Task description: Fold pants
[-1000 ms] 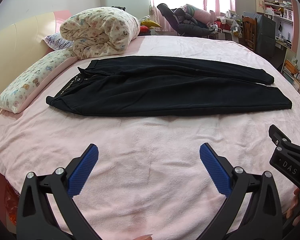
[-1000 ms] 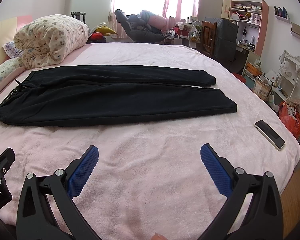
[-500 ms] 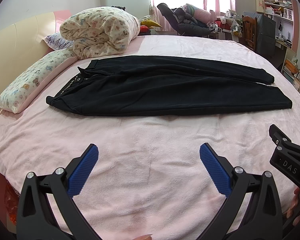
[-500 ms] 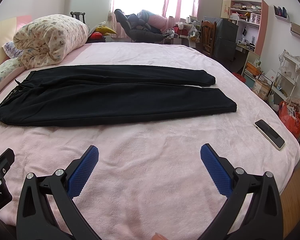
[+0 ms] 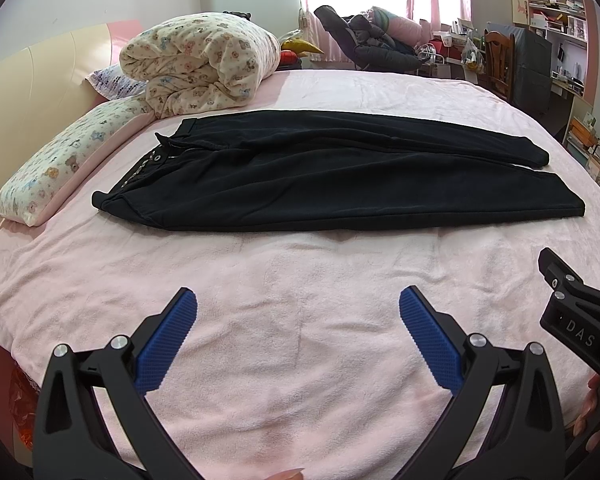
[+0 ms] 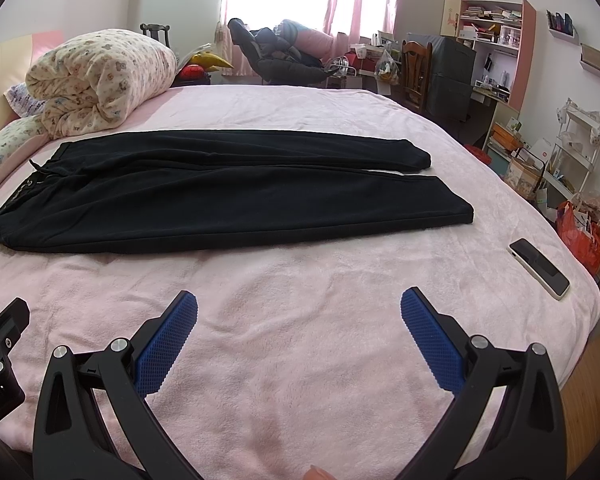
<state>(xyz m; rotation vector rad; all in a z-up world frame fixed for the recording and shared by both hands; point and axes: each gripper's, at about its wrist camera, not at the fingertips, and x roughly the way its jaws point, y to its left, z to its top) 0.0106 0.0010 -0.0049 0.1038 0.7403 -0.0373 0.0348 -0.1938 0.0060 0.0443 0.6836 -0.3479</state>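
Black pants (image 5: 320,176) lie flat and spread out across the pink bed (image 5: 300,280), waistband to the left, both leg cuffs to the right; they also show in the right wrist view (image 6: 228,196). My left gripper (image 5: 298,304) is open and empty, held over the blanket in front of the pants, well short of them. My right gripper (image 6: 299,304) is open and empty too, beside the left one, also short of the pants. Part of the right gripper shows at the right edge of the left wrist view (image 5: 580,312).
A rolled floral quilt (image 5: 196,64) and a pillow (image 5: 72,160) sit at the head of the bed, left. A phone (image 6: 539,268) lies on the bed near its right edge. A chair, desk and shelves (image 6: 496,48) stand beyond the bed.
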